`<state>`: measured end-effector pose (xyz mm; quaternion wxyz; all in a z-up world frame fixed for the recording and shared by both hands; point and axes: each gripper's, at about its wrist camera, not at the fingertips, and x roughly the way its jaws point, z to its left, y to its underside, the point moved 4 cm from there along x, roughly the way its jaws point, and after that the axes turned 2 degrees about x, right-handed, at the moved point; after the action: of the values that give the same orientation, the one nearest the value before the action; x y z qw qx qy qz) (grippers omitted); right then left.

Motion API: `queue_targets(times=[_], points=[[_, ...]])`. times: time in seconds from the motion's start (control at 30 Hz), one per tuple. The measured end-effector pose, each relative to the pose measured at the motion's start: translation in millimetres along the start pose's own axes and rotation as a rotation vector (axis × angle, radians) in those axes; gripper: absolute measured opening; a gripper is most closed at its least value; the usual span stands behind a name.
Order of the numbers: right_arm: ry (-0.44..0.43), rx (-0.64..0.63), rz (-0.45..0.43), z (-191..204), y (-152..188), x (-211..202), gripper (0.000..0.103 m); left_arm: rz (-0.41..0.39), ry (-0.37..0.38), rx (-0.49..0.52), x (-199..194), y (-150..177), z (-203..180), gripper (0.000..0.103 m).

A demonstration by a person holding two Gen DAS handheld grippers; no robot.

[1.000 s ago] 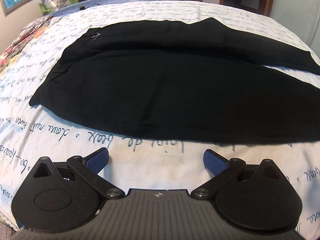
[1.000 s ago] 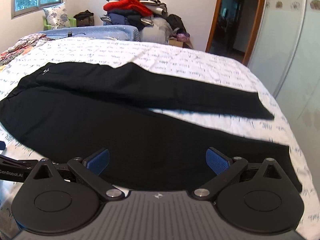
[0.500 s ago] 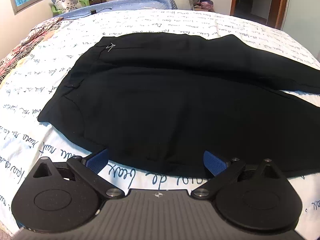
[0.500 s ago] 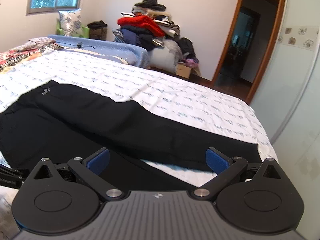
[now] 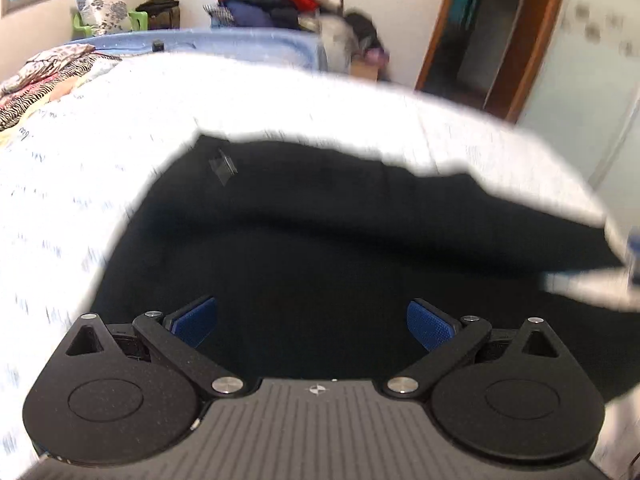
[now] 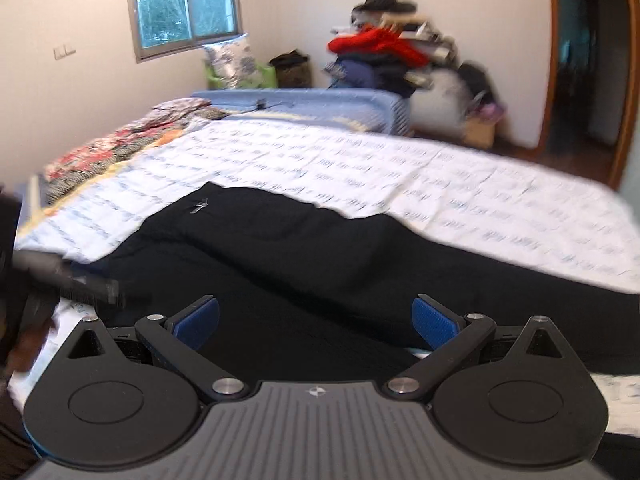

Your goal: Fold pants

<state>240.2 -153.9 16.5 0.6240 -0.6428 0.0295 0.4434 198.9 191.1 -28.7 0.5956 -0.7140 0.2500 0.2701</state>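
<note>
Black pants [image 5: 320,264] lie flat on bed [image 6: 460,176], long axis running L-R across both views, waistband end to the left. Left tool [image 5: 312,322] and right tool [image 6: 316,322] both spread wide, holding nothing, over the near edge; left tool nearer the waist end, right likely nearer the legs.

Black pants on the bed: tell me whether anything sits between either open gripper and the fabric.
Nothing visible does. The black pants lie spread on the bed, bare cloth directly ahead of the left gripper and right gripper.

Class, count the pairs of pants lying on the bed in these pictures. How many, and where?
1. A single black pair of pants lies spread flat on the white bed, waist toward the window side. Others may sit in the clothes pile by the far wall, but that cannot be told.
</note>
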Motion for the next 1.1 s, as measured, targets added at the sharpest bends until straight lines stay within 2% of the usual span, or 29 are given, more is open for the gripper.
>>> queue_targets(times=[0.13, 0.2, 0.23, 0.3, 0.43, 0.57, 0.67, 0.77, 0.93, 0.97, 1.0, 1.03, 1.07, 1.1], points=[[-0.036, 0.038, 0.02, -3, -6, 13, 0.103, -0.08, 0.065, -0.194, 16, -56, 86, 0.102], [-0.048, 0.054, 0.028, -4, -6, 23, 0.103, -0.093, 0.163, -0.339, 34, -78, 123, 0.102], [-0.047, 0.058, 0.038, -5, -5, 30, 0.103, -0.087, 0.211, -0.404, 48, -87, 139, 0.102], [-0.046, 0.069, 0.067, -7, -4, 46, 0.103, -0.039, 0.273, -0.452, 77, -103, 158, 0.102], [-0.064, 0.119, 0.126, -12, -4, 73, 0.103, 0.049, 0.288, -0.424, 132, -124, 172, 0.101], [-0.071, 0.141, 0.144, -18, -6, 91, 0.103, 0.108, 0.317, -0.431, 179, -130, 178, 0.101], [-0.081, 0.151, 0.155, -25, -8, 104, 0.103, 0.152, 0.285, -0.411, 213, -136, 180, 0.101], [-0.085, 0.169, 0.157, -34, -11, 114, 0.103, 0.155, 0.294, -0.374, 228, -141, 179, 0.101], [-0.085, 0.189, 0.165, -51, -18, 129, 0.103, 0.152, 0.332, -0.216, 233, -146, 158, 0.099], [-0.086, 0.192, 0.165, -53, -18, 132, 0.103, 0.138, 0.32, -0.181, 233, -146, 155, 0.089], [-0.085, 0.193, 0.166, -54, -19, 133, 0.103, 0.134, 0.292, -0.141, 234, -145, 152, 0.069], [-0.085, 0.191, 0.167, -55, -20, 134, 0.103, 0.138, 0.238, -0.095, 235, -144, 150, 0.059], [-0.087, 0.184, 0.166, -56, -21, 135, 0.103, 0.129, 0.195, -0.067, 235, -144, 152, 0.033], [-0.093, 0.175, 0.164, -55, -22, 135, 0.103, 0.132, 0.188, -0.063, 235, -143, 156, 0.029]])
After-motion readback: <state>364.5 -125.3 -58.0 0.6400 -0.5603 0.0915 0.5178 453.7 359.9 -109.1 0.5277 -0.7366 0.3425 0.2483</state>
